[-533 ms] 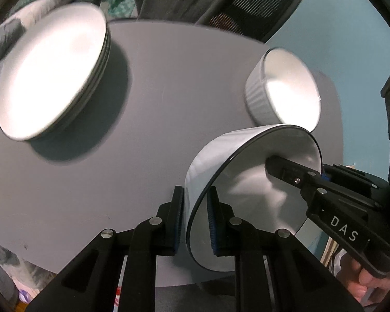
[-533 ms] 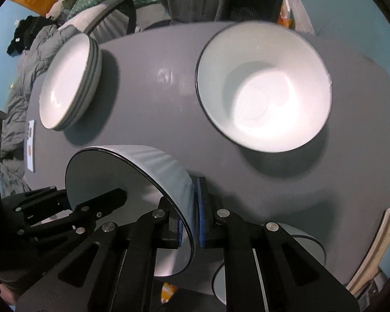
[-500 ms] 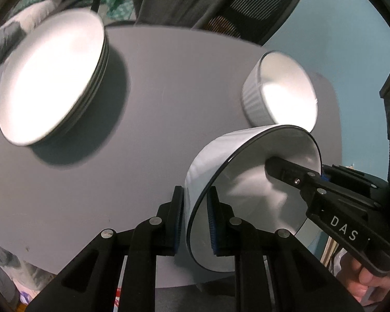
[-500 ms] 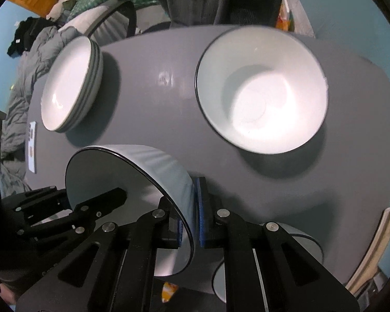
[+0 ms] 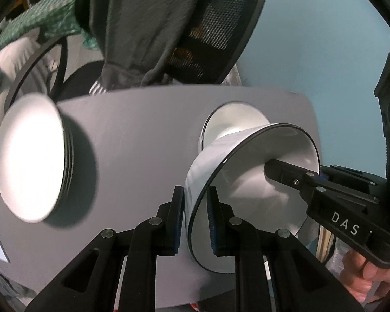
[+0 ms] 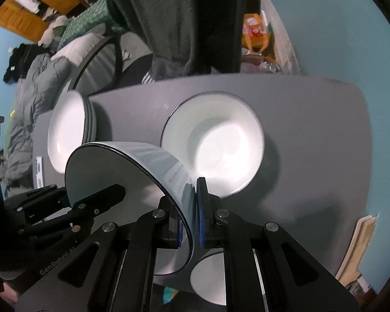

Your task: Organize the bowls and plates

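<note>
Both grippers clamp the same white ceramic bowl with a thin dark rim point(image 5: 249, 189), holding it tipped on its side above the near part of the round grey table point(image 5: 143, 135). The left gripper point(image 5: 195, 218) pinches the bowl's near wall, one blue-padded finger on the outside and one inside. The right gripper point(image 6: 191, 218) grips the opposite wall in the same way, its jaws narrowed onto the ribbed side; in the left wrist view it reaches in from the right, one black finger lying inside the bowl. Just beyond the held bowl, on the right part of the table, sits a second white dark-rimmed bowl point(image 6: 213, 145), upright and open; in the left wrist view the held bowl partly covers it. Far to the left rests a stack of white plates point(image 5: 31, 156), well apart from both bowls. In the right wrist view, the rim of another white dish point(image 6: 208, 280) shows at the near edge, below the gripper fingers. Behind the table stands a black mesh office chair point(image 5: 221, 26) with a dark grey garment point(image 5: 143, 26) draped over it, against a light blue wall point(image 5: 325, 52).
</note>
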`<state>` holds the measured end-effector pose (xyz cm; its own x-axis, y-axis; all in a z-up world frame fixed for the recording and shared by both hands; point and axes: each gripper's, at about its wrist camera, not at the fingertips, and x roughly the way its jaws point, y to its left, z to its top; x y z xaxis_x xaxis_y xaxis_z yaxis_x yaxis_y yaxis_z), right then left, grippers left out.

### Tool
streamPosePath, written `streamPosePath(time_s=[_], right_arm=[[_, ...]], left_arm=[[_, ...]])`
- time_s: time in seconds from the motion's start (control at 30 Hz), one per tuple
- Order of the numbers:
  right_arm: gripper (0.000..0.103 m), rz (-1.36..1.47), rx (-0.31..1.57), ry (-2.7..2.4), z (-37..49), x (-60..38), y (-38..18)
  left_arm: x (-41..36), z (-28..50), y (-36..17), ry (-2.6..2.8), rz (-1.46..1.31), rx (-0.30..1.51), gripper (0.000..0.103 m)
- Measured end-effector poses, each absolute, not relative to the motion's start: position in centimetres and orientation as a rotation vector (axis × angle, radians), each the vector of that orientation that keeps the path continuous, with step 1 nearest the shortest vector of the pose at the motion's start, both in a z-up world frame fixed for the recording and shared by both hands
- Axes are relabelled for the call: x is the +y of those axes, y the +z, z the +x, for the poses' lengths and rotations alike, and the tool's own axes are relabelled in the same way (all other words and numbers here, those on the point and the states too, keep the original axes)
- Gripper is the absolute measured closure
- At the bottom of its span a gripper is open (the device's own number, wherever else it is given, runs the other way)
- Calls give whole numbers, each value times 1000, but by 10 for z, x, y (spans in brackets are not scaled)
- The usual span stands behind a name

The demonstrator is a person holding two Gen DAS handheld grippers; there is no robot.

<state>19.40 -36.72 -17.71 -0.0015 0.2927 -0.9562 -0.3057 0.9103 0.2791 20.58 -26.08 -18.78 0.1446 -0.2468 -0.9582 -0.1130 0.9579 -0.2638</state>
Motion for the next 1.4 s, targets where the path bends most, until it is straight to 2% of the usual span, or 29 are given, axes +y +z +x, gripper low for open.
streamPosePath(time_s=[0.67, 1.1, 1.4], right_arm=[[94, 56, 1566, 379, 245, -394, -208], [92, 41, 1630, 360, 246, -394, -224], [90, 13, 1637, 346, 244, -392, -222]], left_arm=[[-285, 250, -219, -71, -196, 1499, 86], [-293, 256, -221, -89, -46, 1496, 87], [-287, 254, -216, -79, -54, 1487, 86]])
